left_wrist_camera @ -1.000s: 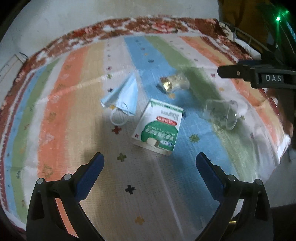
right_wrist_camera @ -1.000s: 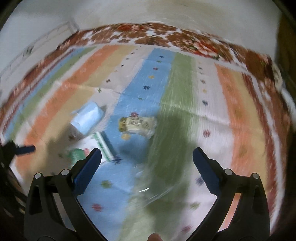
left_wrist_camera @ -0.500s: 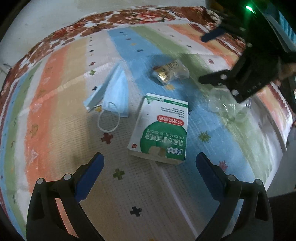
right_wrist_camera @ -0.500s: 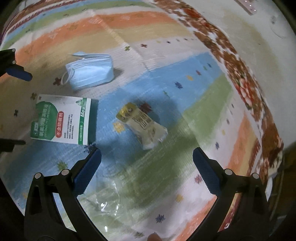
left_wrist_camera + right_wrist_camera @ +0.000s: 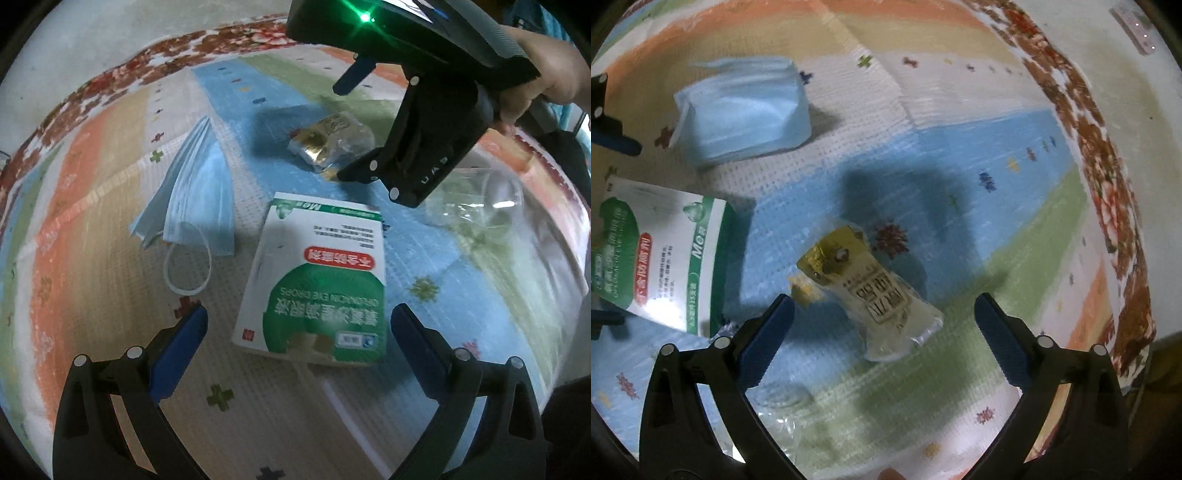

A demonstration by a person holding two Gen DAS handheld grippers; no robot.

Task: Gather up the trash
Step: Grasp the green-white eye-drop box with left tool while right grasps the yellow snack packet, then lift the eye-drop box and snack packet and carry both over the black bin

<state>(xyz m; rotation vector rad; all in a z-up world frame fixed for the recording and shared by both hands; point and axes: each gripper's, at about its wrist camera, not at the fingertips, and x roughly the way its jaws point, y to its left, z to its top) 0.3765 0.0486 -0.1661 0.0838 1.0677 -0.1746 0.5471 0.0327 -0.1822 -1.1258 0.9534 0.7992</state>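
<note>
so the whole thing right now comes down to how the crinkly clear plastic wrapper with the gold end and a printed label (image 5: 871, 295) sits relative to the right hand-held gripper (image 5: 884, 317). In the right wrist view it lies on the striped woven cloth (image 5: 960, 155) right between the two blue pads, just ahead of the tips. Its long axis runs diagonally, gold end up-left toward the left pad, clear end down-right, so it lies neither in line with the closing direction nor square to it. The jaws are wide but starting to close, with the wrapper in the gap and neither pad touching it yet, so nothing is held

I'd say the right one is clearly nearer this piece. From the left wrist view its black body hangs directly over the wrapper (image 5: 332, 144)

The left hand-held gripper (image 5: 299, 325) is spread wide and empty, and it's lined up on a different item: the flat green and white eye drops box (image 5: 317, 280), which sits just ahead of its tips, long side pointing away from the camera

The folded light blue face mask with white ear loop (image 5: 195, 192) lies left of the box, and a clear plastic cup on its side (image 5: 480, 199) is off to the right, both untouched

My guess is the diagonal lie may let the wrapper swivel as the pads meet it
</note>
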